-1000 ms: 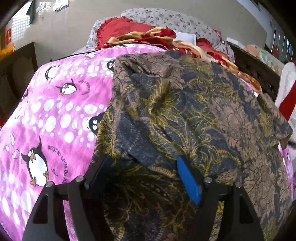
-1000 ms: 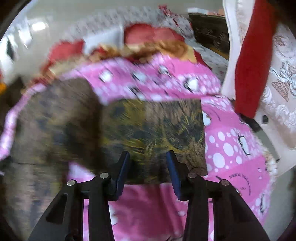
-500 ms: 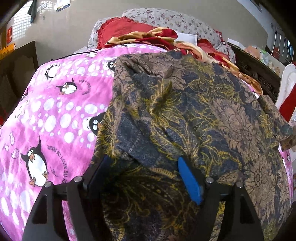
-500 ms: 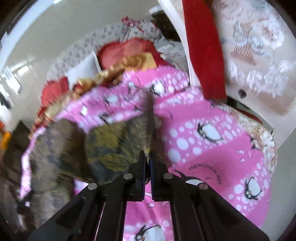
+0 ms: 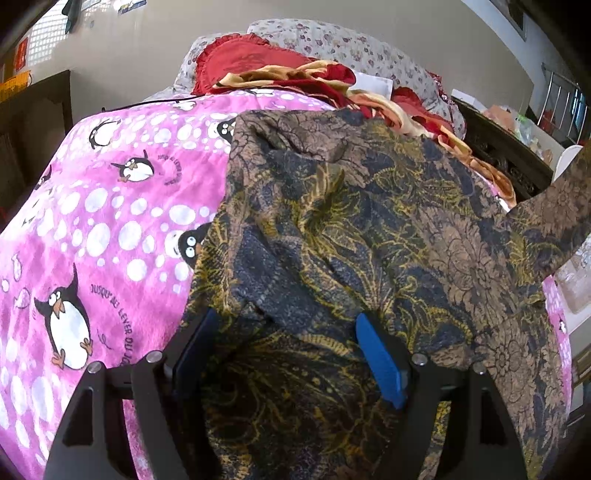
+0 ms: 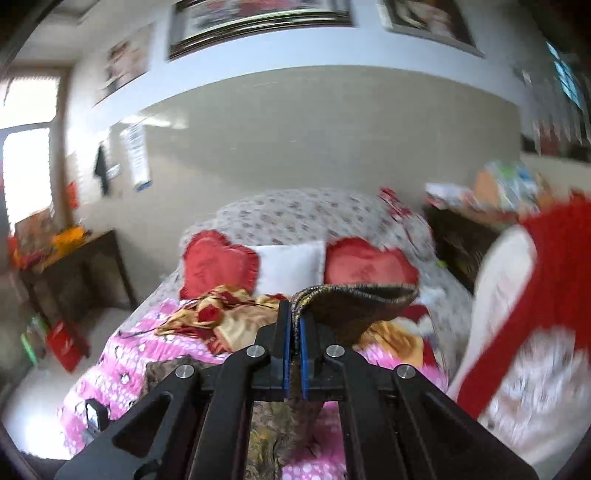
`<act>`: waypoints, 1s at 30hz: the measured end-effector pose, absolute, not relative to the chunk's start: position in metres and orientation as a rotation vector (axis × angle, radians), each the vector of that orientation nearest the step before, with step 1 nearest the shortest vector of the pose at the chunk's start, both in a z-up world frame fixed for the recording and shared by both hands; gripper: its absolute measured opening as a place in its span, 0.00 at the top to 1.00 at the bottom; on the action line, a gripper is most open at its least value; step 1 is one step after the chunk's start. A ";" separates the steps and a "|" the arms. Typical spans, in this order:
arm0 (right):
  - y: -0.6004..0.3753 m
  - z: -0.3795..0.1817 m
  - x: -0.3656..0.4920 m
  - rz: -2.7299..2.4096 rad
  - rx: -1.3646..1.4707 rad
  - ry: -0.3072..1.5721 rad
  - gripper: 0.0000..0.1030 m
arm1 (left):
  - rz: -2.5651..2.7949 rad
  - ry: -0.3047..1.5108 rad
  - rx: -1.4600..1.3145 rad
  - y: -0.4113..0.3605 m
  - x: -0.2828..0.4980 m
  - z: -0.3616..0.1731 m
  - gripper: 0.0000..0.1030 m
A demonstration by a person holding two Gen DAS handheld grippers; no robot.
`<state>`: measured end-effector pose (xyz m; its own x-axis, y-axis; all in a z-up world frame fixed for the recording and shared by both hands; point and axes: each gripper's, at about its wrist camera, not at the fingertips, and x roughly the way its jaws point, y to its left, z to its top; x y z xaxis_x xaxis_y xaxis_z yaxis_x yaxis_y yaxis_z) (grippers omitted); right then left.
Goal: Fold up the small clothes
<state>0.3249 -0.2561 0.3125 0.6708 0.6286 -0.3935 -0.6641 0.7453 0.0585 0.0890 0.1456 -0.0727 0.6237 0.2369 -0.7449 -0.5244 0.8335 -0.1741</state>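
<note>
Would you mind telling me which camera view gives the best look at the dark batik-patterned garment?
The left wrist view: the batik garment spreads across the pink penguin blanket, with one corner lifted at the right edge. The right wrist view shows only a blurred edge of it pinched in the shut right gripper, plus a little below.

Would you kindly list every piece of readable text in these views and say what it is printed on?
"JUSQU' AU LEVER DU JO…", cut off by the gripper: pink penguin blanket, beside the big penguin.
Same curved print by the small penguin: too small.
Wall papers and framed pictures: blurred, unreadable.
</note>
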 end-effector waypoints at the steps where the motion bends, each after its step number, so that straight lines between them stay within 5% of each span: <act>1: -0.240 0.315 0.321 0.768 -0.107 0.417 1.00 | 0.448 0.781 -0.403 0.146 0.089 -0.073 0.21; 7: -0.125 0.253 0.296 0.946 -0.204 0.550 1.00 | 0.435 0.769 -0.424 0.147 0.087 -0.072 0.20; 20: 0.065 -0.039 0.251 1.083 -0.257 1.047 1.00 | 0.392 0.740 -0.484 0.153 0.080 -0.071 0.17; 30: -0.009 -0.039 0.211 1.047 -0.386 0.957 0.82 | 0.327 0.654 -0.450 0.149 0.079 -0.026 0.15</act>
<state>0.2108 -0.0094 -0.0391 0.1625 0.5548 -0.8159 -0.8622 0.4820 0.1560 0.0790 0.1495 -0.0263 0.7487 0.1501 -0.6457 -0.4268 0.8544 -0.2963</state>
